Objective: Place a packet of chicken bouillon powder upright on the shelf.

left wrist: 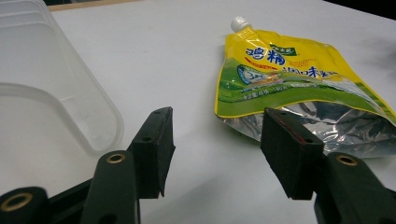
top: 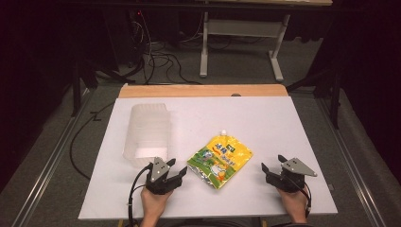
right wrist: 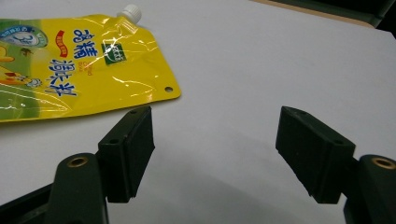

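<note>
Pouch [top: 220, 160] lies right of container [top: 145, 135]

White table [top: 265, 118]: yellow spout pouch [top: 220, 159], clear plastic container [top: 147, 135], apparently empty.

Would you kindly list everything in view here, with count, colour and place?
pouch: one, yellow and green with a white cap, lying flat at the table's near middle.
container: one, translucent white plastic, on the table left of the pouch.
table: one, white top with a wooden far edge.
desk frame: one, pale grey, on the floor beyond the table.
cables: several, black, on the floor.
left hand-held gripper: one, black, open, between container and pouch.
right hand-held gripper: one, black, open, right of the pouch.
</note>
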{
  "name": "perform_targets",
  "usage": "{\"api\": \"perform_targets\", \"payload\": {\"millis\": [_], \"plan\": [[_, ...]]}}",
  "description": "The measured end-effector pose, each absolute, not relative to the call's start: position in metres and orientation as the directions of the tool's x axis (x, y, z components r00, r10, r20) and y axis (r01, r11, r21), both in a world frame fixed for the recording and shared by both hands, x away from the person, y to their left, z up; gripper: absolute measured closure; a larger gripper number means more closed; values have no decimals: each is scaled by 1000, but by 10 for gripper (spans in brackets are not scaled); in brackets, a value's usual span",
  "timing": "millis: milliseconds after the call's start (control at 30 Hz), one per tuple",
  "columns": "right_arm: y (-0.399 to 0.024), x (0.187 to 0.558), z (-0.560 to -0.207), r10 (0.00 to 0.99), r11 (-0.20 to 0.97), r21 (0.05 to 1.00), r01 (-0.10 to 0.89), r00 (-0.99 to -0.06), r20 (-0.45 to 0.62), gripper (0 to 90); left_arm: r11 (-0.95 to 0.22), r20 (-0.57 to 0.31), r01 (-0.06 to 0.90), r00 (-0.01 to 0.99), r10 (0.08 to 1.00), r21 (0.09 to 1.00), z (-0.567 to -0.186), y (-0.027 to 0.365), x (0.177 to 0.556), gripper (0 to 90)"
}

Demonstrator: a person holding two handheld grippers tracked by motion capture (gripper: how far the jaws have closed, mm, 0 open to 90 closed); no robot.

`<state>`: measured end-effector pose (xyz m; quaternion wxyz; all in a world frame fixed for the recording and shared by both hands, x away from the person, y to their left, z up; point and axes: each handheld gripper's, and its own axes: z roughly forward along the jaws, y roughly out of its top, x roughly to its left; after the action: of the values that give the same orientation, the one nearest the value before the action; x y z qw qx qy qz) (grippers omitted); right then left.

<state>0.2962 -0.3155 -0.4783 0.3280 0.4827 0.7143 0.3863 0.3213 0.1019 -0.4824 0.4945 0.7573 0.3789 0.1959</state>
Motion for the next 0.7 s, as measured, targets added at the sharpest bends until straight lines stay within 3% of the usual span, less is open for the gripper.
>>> {"api": "perform_targets", "payload": {"millis": [700], "plan": [[-315, 296, -478, 942, 238, 873, 426, -320, -100, 277, -219, -76, 378, 630, 773, 899, -482, 102, 322, 415]]}}
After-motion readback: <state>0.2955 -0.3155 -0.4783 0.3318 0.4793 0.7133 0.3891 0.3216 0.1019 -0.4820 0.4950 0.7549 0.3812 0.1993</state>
